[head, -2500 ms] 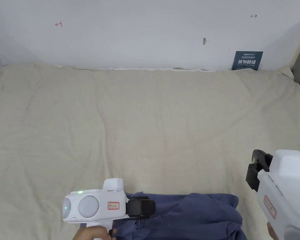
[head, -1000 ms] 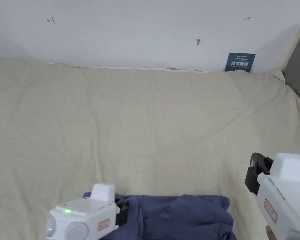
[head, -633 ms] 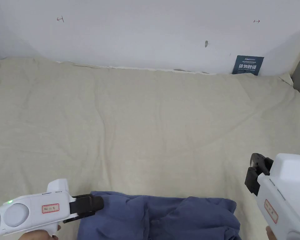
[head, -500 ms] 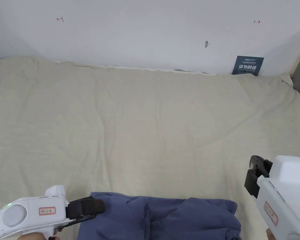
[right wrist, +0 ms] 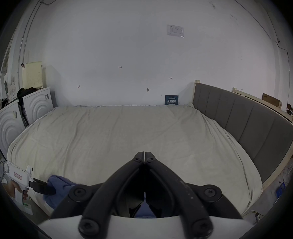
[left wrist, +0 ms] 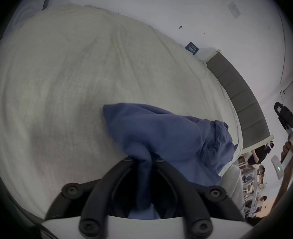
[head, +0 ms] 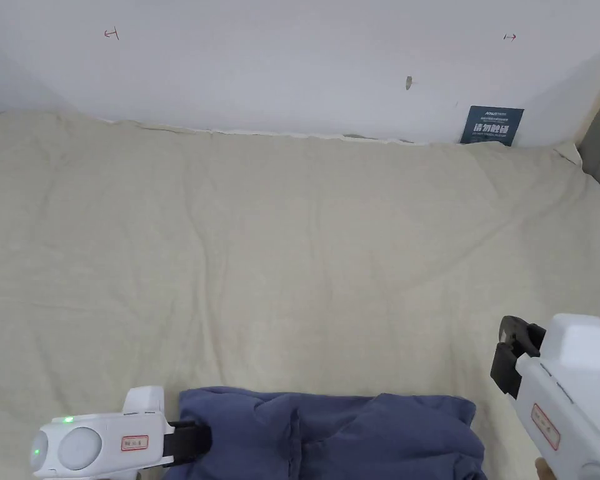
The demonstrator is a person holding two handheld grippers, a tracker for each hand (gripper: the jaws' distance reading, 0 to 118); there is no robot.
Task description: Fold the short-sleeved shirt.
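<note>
A crumpled blue shirt (head: pixel 336 431) lies bunched at the near edge of the bed (head: pixel 292 250). My left gripper (head: pixel 195 440) is at the shirt's left end. In the left gripper view its jaws are shut on a fold of the shirt (left wrist: pixel 159 135), with my left gripper (left wrist: pixel 144 160) pinching the cloth between its tips. My right gripper (head: pixel 511 350) hovers above the bed, to the right of the shirt and apart from it. In the right gripper view my right gripper (right wrist: pixel 144 154) has its tips pressed together with nothing between them, and the shirt (right wrist: pixel 59 185) shows at lower left.
A wrinkled beige sheet covers the bed. A white wall (head: pixel 292 62) runs behind it with a small dark sign (head: pixel 492 125) at the back right. A grey padded headboard (right wrist: pixel 245 122) lines the bed's right side. White panels (right wrist: pixel 7 122) stand at the left.
My left gripper moved from the middle of the shirt to its left end and shut on the cloth there. The shirt's left edge has been drawn leftward. The right gripper stayed put.
</note>
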